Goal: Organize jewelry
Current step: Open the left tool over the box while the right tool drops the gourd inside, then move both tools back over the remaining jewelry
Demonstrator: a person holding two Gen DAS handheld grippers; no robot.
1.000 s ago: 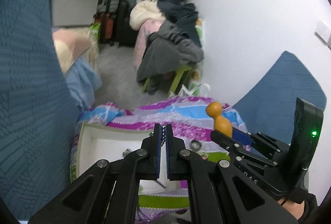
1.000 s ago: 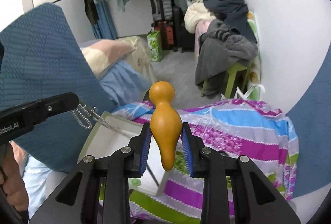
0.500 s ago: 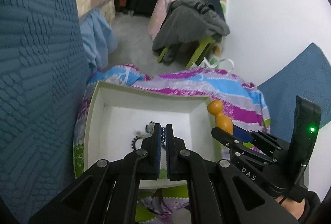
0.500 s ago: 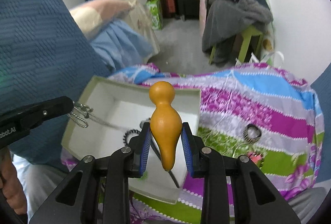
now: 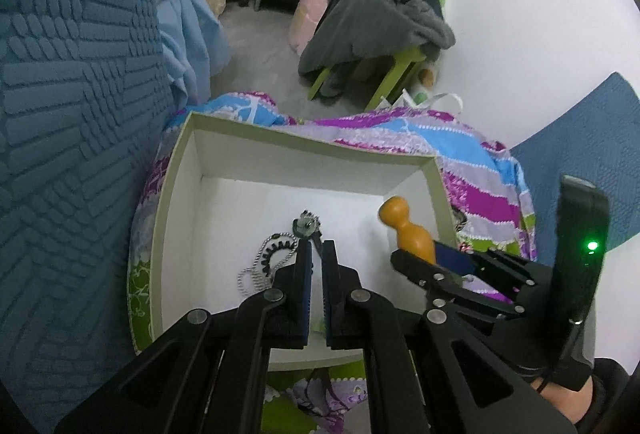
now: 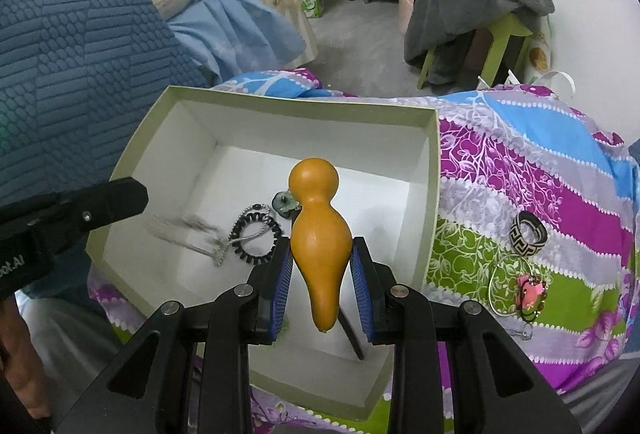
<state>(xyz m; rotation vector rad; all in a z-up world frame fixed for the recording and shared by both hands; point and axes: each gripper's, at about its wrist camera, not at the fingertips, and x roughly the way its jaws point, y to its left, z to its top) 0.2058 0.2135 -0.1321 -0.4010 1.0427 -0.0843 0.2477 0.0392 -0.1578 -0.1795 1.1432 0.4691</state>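
An open white box [image 6: 434, 169] with pale green walls lies on a striped cloth; it also shows in the left wrist view [image 5: 176, 169]. Inside lie a silver chain [image 6: 188, 234], a black beaded bracelet [image 6: 256, 230] and a green pendant [image 6: 285, 202]. My left gripper [image 5: 316, 262] hovers over the box with its jaws slightly apart and nothing between them. My right gripper [image 6: 322, 266] is shut on an orange gourd [image 6: 318, 230] and holds it above the box's right half. The gourd also shows in the left wrist view [image 5: 406, 230].
On the cloth [image 6: 520, 161] right of the box lie a patterned ring [image 6: 528, 234], a thin wire bangle [image 6: 510, 286] and a pink gem piece [image 6: 532, 292]. A blue quilted cushion [image 6: 72, 45] stands left. A green stool under grey clothes [image 6: 472, 1] stands beyond.
Both grippers moved forward and down over the box. The left gripper opened slightly and the silver chain it held now lies inside the box.
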